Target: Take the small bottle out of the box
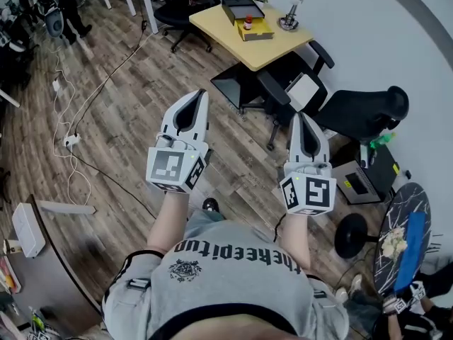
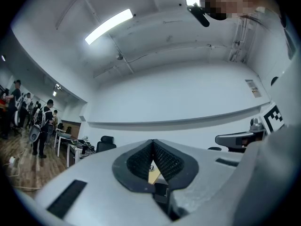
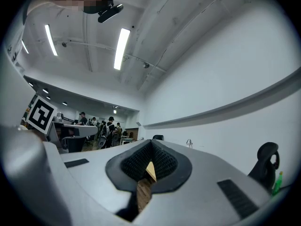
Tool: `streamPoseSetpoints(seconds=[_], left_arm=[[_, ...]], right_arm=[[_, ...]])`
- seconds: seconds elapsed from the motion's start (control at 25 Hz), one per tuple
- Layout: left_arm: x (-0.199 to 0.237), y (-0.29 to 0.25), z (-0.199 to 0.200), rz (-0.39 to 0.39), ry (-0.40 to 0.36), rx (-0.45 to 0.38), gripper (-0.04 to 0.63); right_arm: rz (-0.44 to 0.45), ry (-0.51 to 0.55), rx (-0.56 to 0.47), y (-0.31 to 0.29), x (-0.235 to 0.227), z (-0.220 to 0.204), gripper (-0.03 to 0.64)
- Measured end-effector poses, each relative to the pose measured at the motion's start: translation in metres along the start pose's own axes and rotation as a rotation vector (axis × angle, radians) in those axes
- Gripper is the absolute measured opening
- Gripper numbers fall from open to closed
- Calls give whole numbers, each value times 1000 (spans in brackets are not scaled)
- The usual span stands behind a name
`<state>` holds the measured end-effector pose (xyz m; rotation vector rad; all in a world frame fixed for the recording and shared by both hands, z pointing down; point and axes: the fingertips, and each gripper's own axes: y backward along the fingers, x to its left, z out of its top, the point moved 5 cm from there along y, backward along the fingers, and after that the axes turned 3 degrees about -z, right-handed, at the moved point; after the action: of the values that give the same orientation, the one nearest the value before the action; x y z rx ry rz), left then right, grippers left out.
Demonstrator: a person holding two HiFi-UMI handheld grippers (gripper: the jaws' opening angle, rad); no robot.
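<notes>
In the head view a yellow table point(image 1: 212, 24) stands far ahead across the wooden floor. On it lies a flat yellow box point(image 1: 259, 30) with a small red-capped bottle point(image 1: 248, 24) standing at its left side, and a dark open box point(image 1: 241, 8) behind it. My left gripper point(image 1: 200, 95) and right gripper point(image 1: 300, 117) are held out side by side at chest height, well short of the table. Both are shut with nothing between the jaws. The left gripper view shows the left gripper point(image 2: 153, 143) closed tip to tip, and the right gripper view shows the right gripper point(image 3: 151, 143) the same.
A desk lamp point(image 1: 291, 10) stands at the table's right end. Black office chairs point(image 1: 283, 83) crowd the table's near side, and another chair point(image 1: 367, 112) is at the right. Cables point(image 1: 71, 129) run over the floor at left. People stand at desks in the far left.
</notes>
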<state>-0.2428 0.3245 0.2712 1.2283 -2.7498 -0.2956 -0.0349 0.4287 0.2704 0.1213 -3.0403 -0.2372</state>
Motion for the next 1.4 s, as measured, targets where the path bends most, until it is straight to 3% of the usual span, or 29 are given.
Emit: streamPoseSetpoints(seconds=[0.68,1.0,1.4], left_arm=[[65,-25,-12,-55,10,-7,3],[77,-55,-28,-73,23,16,3],[121,-129,-35,-36,7,0,3]], right_arm=[[-45,-8,-4,-53,35,-17,2],[-60,-16,20,-82,20,-33,2],[-30,-13,0,-173,-5,-39,2]])
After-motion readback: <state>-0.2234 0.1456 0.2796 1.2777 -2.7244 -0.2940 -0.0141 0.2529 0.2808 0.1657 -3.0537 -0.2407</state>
